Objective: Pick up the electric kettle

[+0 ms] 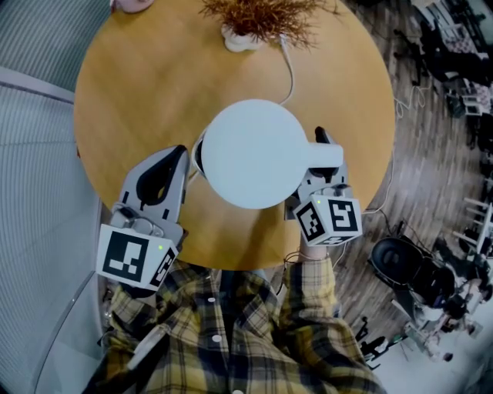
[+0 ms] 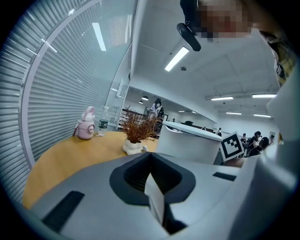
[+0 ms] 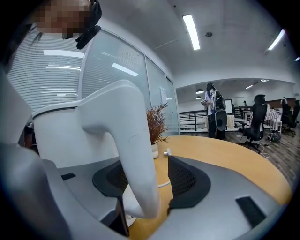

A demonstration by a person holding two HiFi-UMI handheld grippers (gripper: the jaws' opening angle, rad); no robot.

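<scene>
With the right hand-held gripper [image 3: 151,182], straddled the curved white plastic handle [image 3: 125,140] of the white electric kettle [image 1: 250,154] without clamping it: jaws spread, one pad against or just beside the handle, a clear gap across to the other. Held the left hand-held gripper [image 1: 179,158] just beside the kettle's body at centre left of the head view, jaws pressed together on nothing. Found the kettle at the middle of the head view, standing, by the look of it, on the round light-wood table [image 1: 146,77], below the dried brown plant in a white pot [image 1: 254,19] at the top edge and the thin white cable [image 1: 291,73]. Judged the approach done, with the handle lined up between the pads; left to do, the squeeze on the handle and then the lift. Saw no sign of the kettle off the table, though could not make out its base in any view.
</scene>
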